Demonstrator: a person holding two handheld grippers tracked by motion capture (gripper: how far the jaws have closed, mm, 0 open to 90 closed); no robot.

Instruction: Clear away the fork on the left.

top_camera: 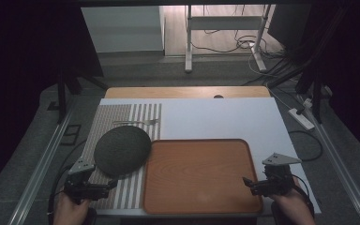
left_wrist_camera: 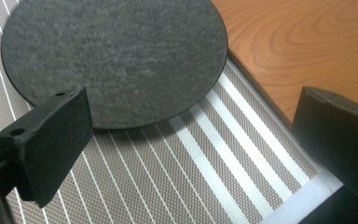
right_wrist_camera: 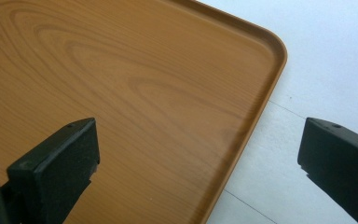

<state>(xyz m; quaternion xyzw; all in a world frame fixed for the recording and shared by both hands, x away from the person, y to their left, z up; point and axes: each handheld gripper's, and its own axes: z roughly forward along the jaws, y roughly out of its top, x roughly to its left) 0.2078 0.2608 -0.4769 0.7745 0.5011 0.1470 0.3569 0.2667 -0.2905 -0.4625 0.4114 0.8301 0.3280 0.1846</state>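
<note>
my left gripper [top_camera: 114, 183] hangs released at the table's near left corner, just short of the dark round mat [top_camera: 122, 150] lying on the striped placemat [top_camera: 122, 115]. my right gripper [top_camera: 248, 183] is spread wide over the wooden tray's [top_camera: 199, 176] near right corner, holding nothing. a fork [top_camera: 136, 122] rests toward the placemat's far edge.

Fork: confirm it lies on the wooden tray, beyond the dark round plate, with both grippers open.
Not quite. The fork lies on the striped placemat, not the wooden tray, as the high view shows. It is beyond the dark round plate, and both grippers are open.
</note>
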